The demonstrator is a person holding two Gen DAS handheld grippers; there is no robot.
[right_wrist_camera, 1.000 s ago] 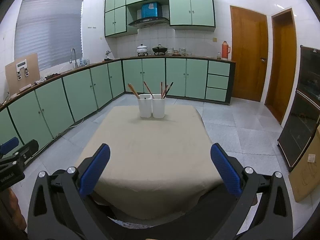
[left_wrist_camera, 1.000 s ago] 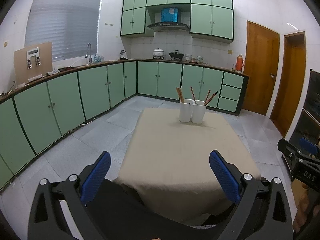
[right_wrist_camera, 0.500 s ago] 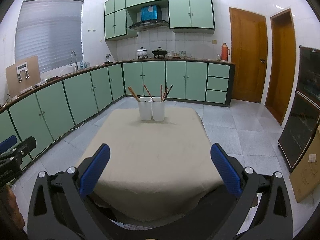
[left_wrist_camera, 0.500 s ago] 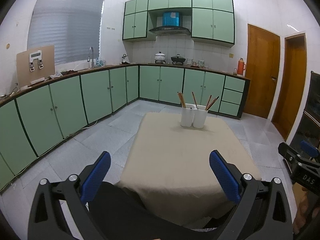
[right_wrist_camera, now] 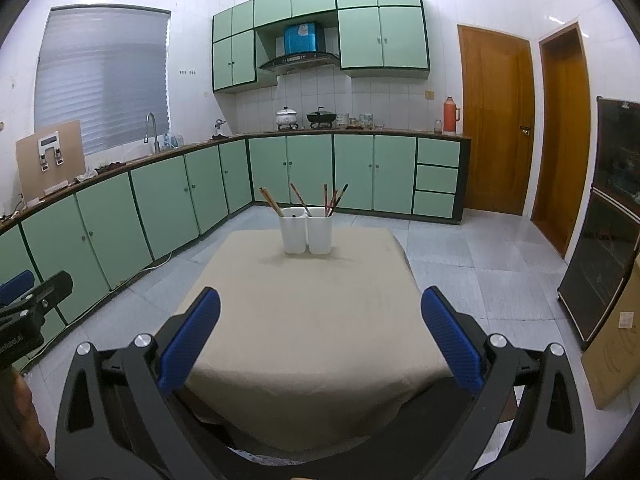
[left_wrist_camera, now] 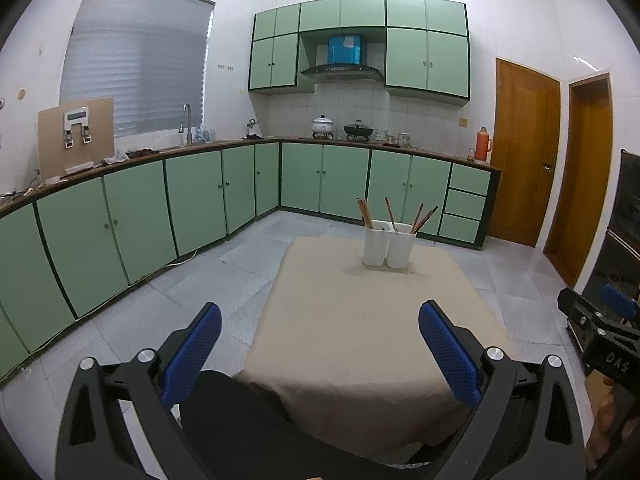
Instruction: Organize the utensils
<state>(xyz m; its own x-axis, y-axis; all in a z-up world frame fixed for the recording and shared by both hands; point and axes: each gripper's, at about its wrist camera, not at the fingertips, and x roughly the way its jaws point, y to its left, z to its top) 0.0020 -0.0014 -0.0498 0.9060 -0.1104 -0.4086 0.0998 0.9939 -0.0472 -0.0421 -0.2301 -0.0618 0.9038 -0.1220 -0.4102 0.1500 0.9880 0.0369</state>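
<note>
Two white holders stand side by side at the far end of a beige-clothed table [left_wrist_camera: 360, 320]. The left holder [left_wrist_camera: 375, 242] and the right holder [left_wrist_camera: 400, 245] each hold several chopsticks [left_wrist_camera: 424, 218]. They also show in the right wrist view as the left holder [right_wrist_camera: 294, 230] and right holder [right_wrist_camera: 320, 230] on the table [right_wrist_camera: 312, 320]. My left gripper [left_wrist_camera: 320, 344] is open and empty, well short of the holders. My right gripper [right_wrist_camera: 320, 336] is open and empty, over the table's near edge.
Green base cabinets [left_wrist_camera: 192, 196] run along the left and back walls under a counter with a sink, pots and a red thermos [right_wrist_camera: 451, 115]. Wooden doors [right_wrist_camera: 496, 120] are at the right. A dark glass cabinet [right_wrist_camera: 608, 220] and a cardboard box [right_wrist_camera: 612, 340] stand at the right.
Both grippers have tilted up and drawn back a little, so the table and holders sit lower and smaller in view. Both stay open and empty.
</note>
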